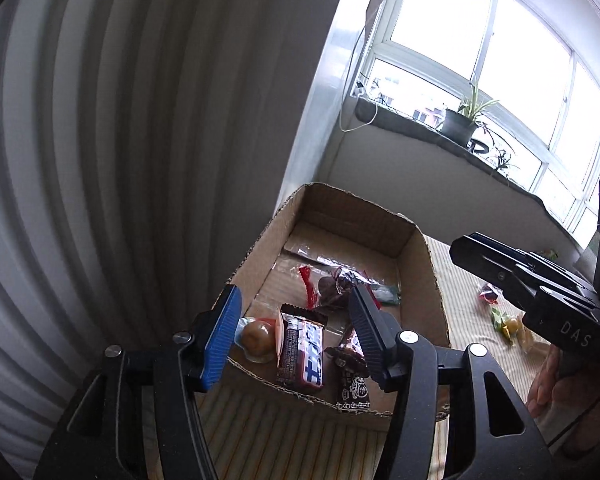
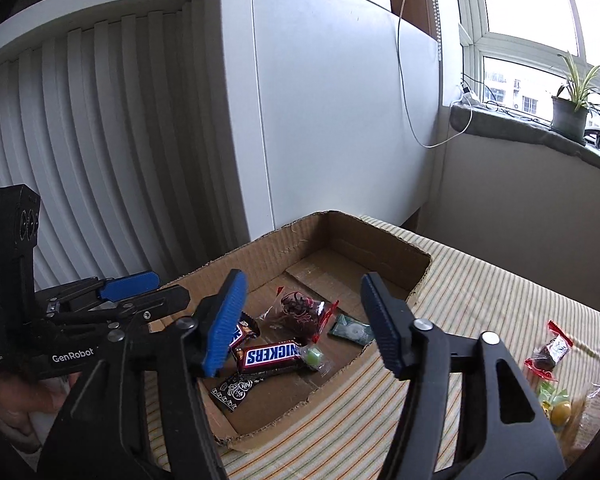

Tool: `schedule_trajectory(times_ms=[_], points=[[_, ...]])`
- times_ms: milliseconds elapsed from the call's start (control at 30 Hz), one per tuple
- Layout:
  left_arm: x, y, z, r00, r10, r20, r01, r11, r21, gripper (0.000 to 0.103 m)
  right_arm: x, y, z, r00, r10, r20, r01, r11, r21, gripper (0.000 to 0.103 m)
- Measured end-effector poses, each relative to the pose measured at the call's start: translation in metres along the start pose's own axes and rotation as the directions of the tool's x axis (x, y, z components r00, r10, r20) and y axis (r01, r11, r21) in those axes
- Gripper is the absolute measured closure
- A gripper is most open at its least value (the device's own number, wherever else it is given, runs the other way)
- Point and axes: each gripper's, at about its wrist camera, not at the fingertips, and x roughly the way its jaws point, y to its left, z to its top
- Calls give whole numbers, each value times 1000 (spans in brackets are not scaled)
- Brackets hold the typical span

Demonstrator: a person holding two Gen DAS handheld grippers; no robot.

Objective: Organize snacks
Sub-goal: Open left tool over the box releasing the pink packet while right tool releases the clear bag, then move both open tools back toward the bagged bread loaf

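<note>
Hovering both grippers over the cardboard box, I count most of the snacks already inside it: a Snickers bar, a second bar partly hidden behind my blue pad, a black patterned packet near the front wall, a red-edged clear wrapper with something dark in it, a green-and-white sachet and a small green candy. From the left wrist view I also see a round brown sweet in clear wrap at the box's near left corner.

The left gripper has its fingers about half apart with nothing pinched; the right gripper stands wider, also holding nothing.

What is left, as I judge it, sits on the striped table well to the right of the box: a red-wrapped dark snack and a yellow-green wrapped piece just beside it. Those still need carrying over.
</note>
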Motion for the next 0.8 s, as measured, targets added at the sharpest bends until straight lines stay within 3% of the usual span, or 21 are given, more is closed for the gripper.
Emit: schedule_trajectory(times_ms=[133, 200, 333, 400, 633, 800], points=[[-9, -3, 2, 1000, -2, 17, 2, 1000, 1, 43, -6, 0, 2, 1000, 24, 5, -24, 999, 32, 30], [-12, -4, 3, 1000, -3, 22, 2, 1000, 5, 42, -10, 3, 2, 1000, -3, 8, 3, 1000, 16, 29], [-19, -10, 6, 999, -2, 35, 1, 1000, 15, 42, -19, 5, -2, 999, -52, 10, 52, 998, -19, 15], [-21, -15, 7, 999, -6, 38, 5, 1000, 26, 42, -25, 0, -6, 998, -61, 7, 61, 998, -8, 13], [-23, -50, 12, 999, -16, 40, 13, 995, 96, 42, -52, -35, -24, 995, -97, 9, 96, 994, 58, 13], [-17, -87, 11, 999, -36, 34, 30, 987, 160, 35, -76, -76, -41, 989, -146, 13, 144, 981, 131, 13]])
